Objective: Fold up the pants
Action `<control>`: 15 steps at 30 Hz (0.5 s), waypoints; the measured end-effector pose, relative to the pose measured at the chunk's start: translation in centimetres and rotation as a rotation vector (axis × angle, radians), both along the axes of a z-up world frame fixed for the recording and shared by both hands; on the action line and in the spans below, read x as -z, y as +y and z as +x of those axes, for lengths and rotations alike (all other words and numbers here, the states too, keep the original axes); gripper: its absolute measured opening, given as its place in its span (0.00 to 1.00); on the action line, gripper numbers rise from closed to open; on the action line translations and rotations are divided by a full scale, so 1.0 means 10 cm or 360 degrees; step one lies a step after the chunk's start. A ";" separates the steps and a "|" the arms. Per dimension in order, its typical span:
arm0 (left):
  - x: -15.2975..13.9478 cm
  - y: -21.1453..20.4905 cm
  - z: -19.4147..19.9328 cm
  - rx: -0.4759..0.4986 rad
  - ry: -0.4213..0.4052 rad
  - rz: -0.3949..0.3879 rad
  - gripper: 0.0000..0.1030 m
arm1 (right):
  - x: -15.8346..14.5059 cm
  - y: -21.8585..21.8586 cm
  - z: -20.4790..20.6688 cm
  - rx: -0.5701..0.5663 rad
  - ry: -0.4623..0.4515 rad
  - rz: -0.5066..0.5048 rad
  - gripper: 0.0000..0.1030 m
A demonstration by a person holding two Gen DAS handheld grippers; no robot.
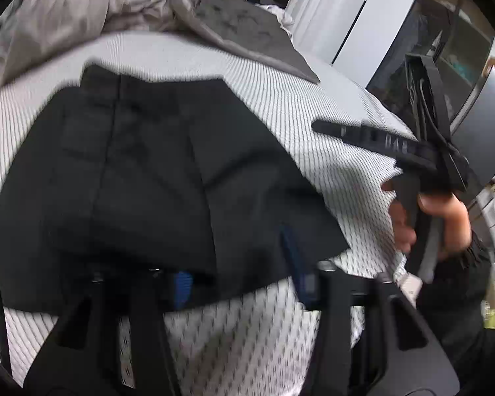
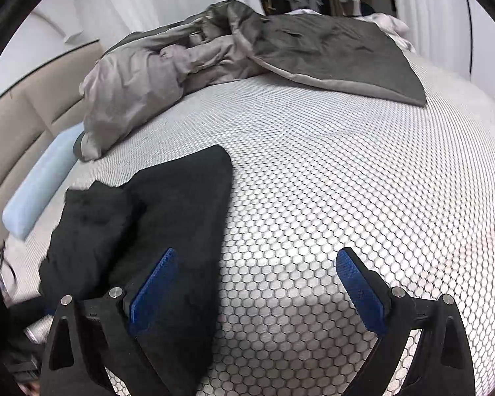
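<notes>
We are over a bed (image 2: pixel 330 171) covered with a white sheet printed in a small honeycomb pattern, a pale wall behind it. The black pants (image 1: pixel 142 171) lie folded on the near part of the sheet, a flat dark bundle with straight edges; seen from the right wrist, the same pants (image 2: pixel 168 211) sit at the near left, with a bunched fold on their left side and one clean corner pointing to the far right.

Our left gripper (image 1: pixel 241 280) hangs over the pants' near edge. Its blue pads stand apart, and the cloth's edge runs between and under them; through the blur we cannot tell whether either pad touches it. Our right gripper (image 2: pixel 257 283) has its fingers spread wide with nothing between them but bare sheet, its left pad (image 2: pixel 151 287) over the pants' right edge. From the left wrist we also see that right gripper (image 1: pixel 326 127) held in a hand (image 1: pixel 445 217) at the bed's right edge.

Right of the pants the sheet is open all the way across. At the far side lies a crumpled grey blanket (image 2: pixel 188 59). A light blue roll (image 2: pixel 39 191) lies at the left edge.
</notes>
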State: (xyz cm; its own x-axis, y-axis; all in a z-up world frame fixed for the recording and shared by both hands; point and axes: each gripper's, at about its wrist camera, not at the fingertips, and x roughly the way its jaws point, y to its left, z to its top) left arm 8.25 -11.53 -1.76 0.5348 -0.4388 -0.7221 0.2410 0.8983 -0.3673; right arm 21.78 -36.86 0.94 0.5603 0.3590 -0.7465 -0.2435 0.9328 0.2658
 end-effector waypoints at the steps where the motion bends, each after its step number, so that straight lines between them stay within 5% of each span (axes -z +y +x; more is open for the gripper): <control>1: 0.02 0.07 -0.03 -0.0014 0.0022 -0.0051 0.56 | -0.01 0.00 0.00 -0.0004 -0.0004 0.0009 0.95; 7: -0.13 0.29 -0.52 -0.0067 -0.0096 -0.0099 0.61 | -0.10 0.23 -0.10 -0.0157 -0.0075 0.0021 0.95; 11: -0.34 0.61 -0.51 -0.0202 -0.0228 -0.0078 0.72 | -0.17 0.54 -0.29 -0.0373 -0.0164 -0.0018 0.95; 15: -0.38 1.02 -0.29 -0.0415 -0.0261 -0.0041 0.72 | -0.23 0.82 -0.49 -0.0561 -0.0257 -0.0040 0.95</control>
